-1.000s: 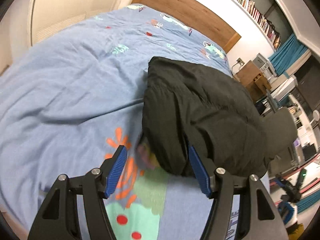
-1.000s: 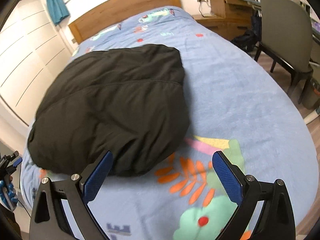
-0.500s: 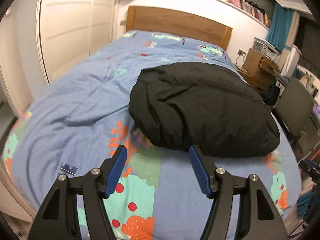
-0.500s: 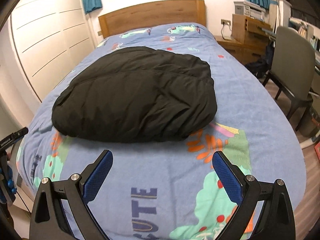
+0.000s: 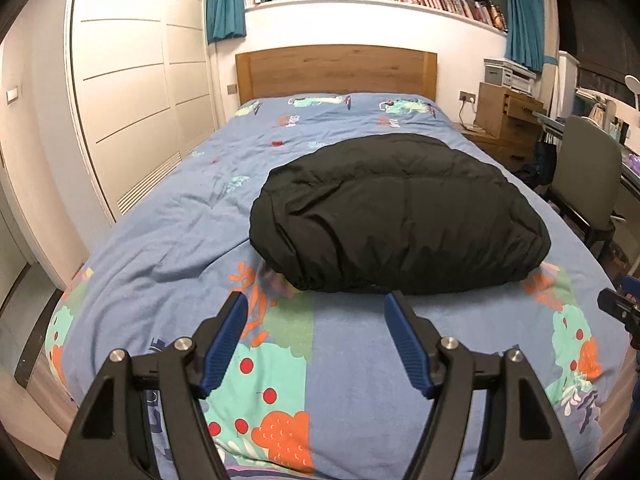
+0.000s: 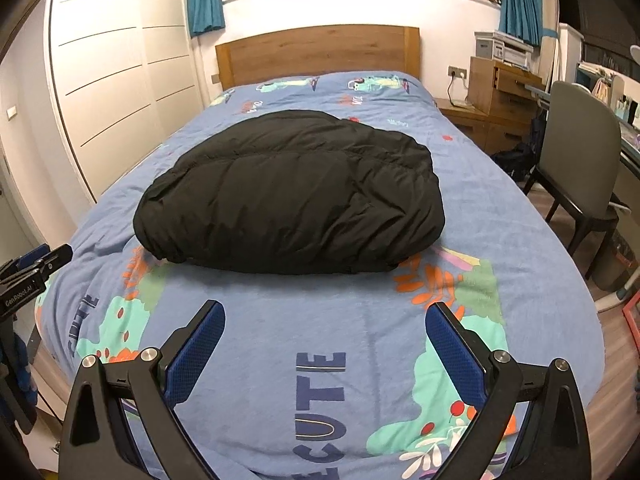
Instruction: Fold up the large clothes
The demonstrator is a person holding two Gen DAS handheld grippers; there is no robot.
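A black puffy jacket point(image 5: 400, 216) lies folded into a thick bundle in the middle of the bed; it also shows in the right wrist view point(image 6: 296, 196). My left gripper point(image 5: 316, 320) is open and empty, held above the foot of the bed, short of the jacket's near edge. My right gripper point(image 6: 324, 324) is open wide and empty, also back from the jacket over the foot of the bed. The other gripper's tip shows at the edge of each view.
The bed has a blue patterned duvet point(image 6: 500, 208) and a wooden headboard point(image 5: 336, 68). White wardrobe doors point(image 5: 132, 92) stand on the left. A grey chair point(image 6: 580, 152), a wooden nightstand point(image 6: 496, 92) and a desk stand on the right.
Both grippers have pulled back and up from the jacket toward the foot of the bed. The jacket lies still in its folded bundle. Both stay open.
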